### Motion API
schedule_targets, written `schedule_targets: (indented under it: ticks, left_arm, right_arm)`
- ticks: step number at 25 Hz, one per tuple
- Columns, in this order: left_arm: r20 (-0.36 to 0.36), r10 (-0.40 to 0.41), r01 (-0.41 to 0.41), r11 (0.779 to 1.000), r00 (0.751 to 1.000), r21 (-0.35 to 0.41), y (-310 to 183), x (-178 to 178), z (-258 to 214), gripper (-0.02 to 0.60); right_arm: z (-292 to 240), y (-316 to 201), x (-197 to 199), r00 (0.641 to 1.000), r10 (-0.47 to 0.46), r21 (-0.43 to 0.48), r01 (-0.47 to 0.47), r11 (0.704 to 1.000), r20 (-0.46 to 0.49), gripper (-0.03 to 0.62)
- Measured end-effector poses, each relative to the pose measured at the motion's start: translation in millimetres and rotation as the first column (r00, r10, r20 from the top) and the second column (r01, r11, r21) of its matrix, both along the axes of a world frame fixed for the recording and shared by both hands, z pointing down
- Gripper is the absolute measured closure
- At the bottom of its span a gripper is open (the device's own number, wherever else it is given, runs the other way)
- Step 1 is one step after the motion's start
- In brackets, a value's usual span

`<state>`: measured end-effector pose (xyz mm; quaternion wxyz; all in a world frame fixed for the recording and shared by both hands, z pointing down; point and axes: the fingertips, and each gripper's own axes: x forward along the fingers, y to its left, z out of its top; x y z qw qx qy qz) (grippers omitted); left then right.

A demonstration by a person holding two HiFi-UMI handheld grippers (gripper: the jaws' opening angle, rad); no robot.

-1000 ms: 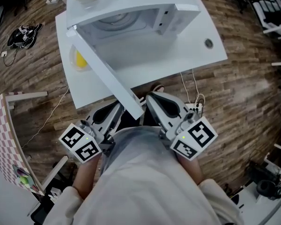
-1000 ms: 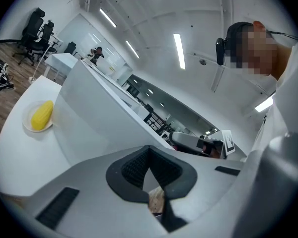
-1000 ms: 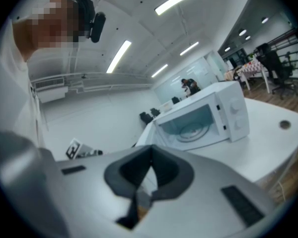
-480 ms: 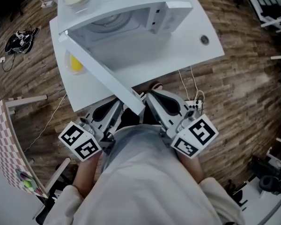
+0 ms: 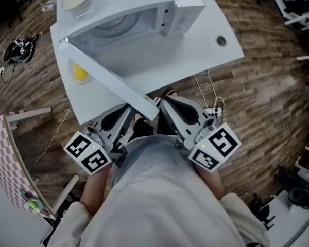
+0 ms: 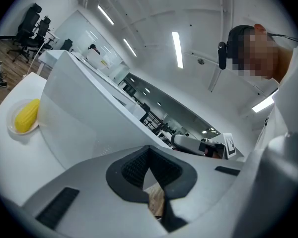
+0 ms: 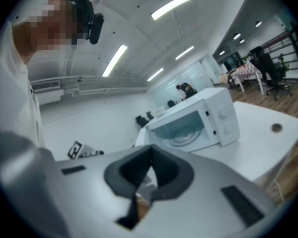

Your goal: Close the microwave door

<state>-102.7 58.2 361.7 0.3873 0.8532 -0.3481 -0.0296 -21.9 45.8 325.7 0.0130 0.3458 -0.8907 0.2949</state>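
Near me, microwave door [image 5: 108, 81] stands wide open; stiff, light, hinged (push, no grip needed) at near free edge; my left gripper [image 5: 130, 112], right gripper [image 5: 165, 106] both closed, empty.

Ahead of the left gripper [image 6: 149, 155], the open microwave door [image 6: 89, 118] fills that gripper's view and hides the microwave's cavity. In the head view, the microwave [image 5: 144, 9] is cut off by the upper edge. Far beyond the right gripper [image 7: 150, 157], a figure [image 7: 187, 89] is too small to make out.
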Motion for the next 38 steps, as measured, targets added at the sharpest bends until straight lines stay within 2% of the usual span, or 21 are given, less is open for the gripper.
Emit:
schedule_targets:
  ticks: [38]
  left_arm:
    - [-0.029,0.026,-0.025,1.000,0.999,0.016,-40.2,27.3,-0.8,0.565]
  right_arm:
    - [0.4,-33.0,25.3,0.999,0.048,0.009,-0.048,0.999,0.006,0.576]
